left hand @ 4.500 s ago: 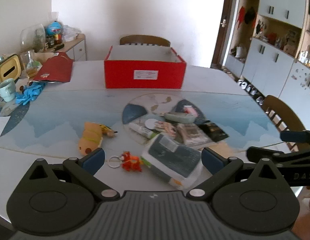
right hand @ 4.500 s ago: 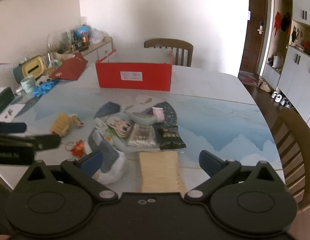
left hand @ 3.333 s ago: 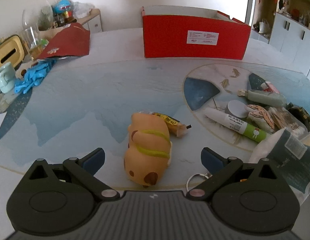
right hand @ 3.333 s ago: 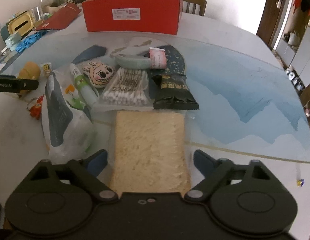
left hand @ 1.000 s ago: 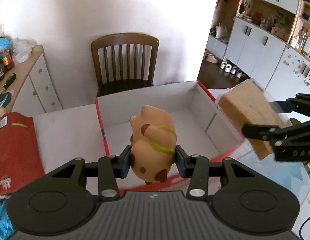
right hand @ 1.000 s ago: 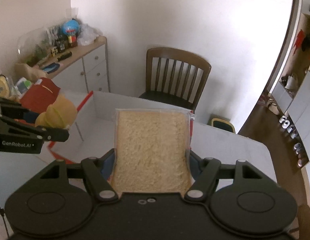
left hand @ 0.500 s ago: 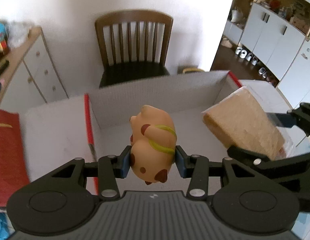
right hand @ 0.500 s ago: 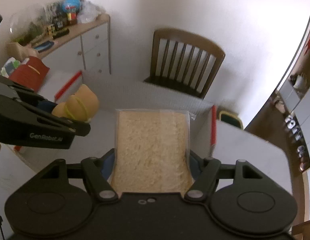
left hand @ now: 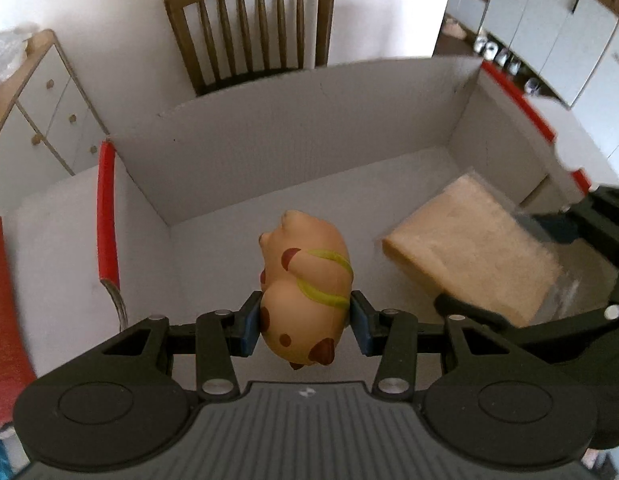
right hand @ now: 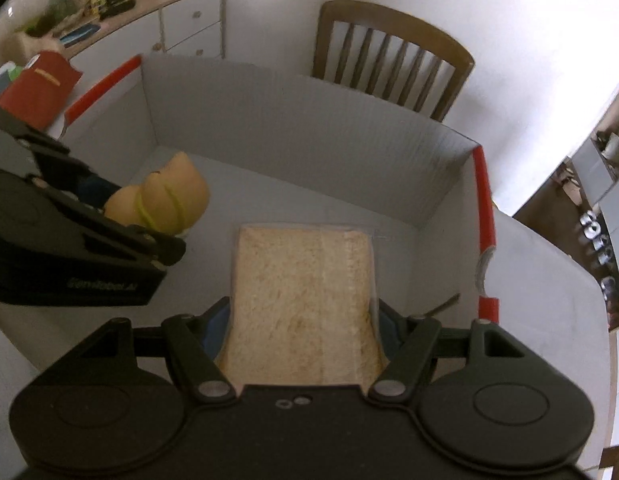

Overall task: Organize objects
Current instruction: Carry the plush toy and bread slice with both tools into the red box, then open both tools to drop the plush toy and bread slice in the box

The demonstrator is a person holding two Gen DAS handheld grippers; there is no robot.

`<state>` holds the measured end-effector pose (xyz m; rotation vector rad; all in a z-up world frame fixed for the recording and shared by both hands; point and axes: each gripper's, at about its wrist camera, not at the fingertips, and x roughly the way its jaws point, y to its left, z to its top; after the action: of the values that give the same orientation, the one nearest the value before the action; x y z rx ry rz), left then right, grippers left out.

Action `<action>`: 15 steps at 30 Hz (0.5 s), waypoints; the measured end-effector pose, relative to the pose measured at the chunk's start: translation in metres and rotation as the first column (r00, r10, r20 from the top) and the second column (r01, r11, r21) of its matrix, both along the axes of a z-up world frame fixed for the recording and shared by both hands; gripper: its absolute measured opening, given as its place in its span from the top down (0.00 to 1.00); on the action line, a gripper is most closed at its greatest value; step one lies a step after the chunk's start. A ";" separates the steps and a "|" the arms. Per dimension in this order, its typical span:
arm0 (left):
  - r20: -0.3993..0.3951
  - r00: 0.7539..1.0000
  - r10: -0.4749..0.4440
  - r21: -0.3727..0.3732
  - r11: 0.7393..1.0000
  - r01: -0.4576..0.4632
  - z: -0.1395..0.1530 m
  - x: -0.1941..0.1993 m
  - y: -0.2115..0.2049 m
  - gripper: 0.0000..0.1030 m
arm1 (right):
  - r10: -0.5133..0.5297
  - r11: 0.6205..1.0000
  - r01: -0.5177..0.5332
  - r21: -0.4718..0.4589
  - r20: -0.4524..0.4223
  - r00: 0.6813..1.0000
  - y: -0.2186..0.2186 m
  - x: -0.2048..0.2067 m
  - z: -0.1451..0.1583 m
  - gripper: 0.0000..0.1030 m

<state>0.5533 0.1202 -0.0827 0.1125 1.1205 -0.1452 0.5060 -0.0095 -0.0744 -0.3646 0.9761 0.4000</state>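
My left gripper (left hand: pixel 305 326) is shut on an orange toy animal (left hand: pixel 305 280) with a yellow-green strap and holds it over the left half of the open red box (left hand: pixel 293 136). My right gripper (right hand: pixel 303 332) is shut on a bagged slice of bread (right hand: pixel 305 300) and holds it inside the right half of the same box (right hand: pixel 309 132). The toy (right hand: pixel 165 200) and the left gripper body show at the left in the right wrist view. The bread (left hand: pixel 473 252) shows at the right in the left wrist view. The box floor is white and bare.
A wooden chair (left hand: pixel 253 20) stands behind the box (right hand: pixel 393 56). A cabinet with bottles and clutter (right hand: pixel 141 4) is at the back left. A red packet (right hand: pixel 41 84) lies left of the box. White cupboards (left hand: pixel 549 32) stand at the right.
Both grippers have moved forward and down into the box. The toy and the bread now sit lower, within the box walls. Both grips are unchanged.
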 end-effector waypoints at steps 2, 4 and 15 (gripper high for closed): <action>-0.030 1.000 0.009 -0.014 1.000 -0.009 -0.005 0.003 0.002 0.57 | 0.004 1.000 -0.004 -0.007 -0.001 1.000 0.002 0.000 0.000 0.31; -0.059 0.998 0.012 -0.031 0.999 -0.014 -0.007 0.006 0.003 0.57 | 0.010 1.000 -0.010 -0.019 -0.016 1.000 0.001 0.001 -0.002 0.31; -0.073 0.997 0.018 -0.062 0.998 -0.023 0.000 -0.001 0.005 0.37 | 0.021 0.999 -0.021 -0.046 0.001 1.000 0.002 -0.008 0.000 0.24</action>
<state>0.5522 0.1256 -0.0824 0.0397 1.1882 -0.1673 0.4983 -0.0073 -0.0746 -0.4167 0.9816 0.3967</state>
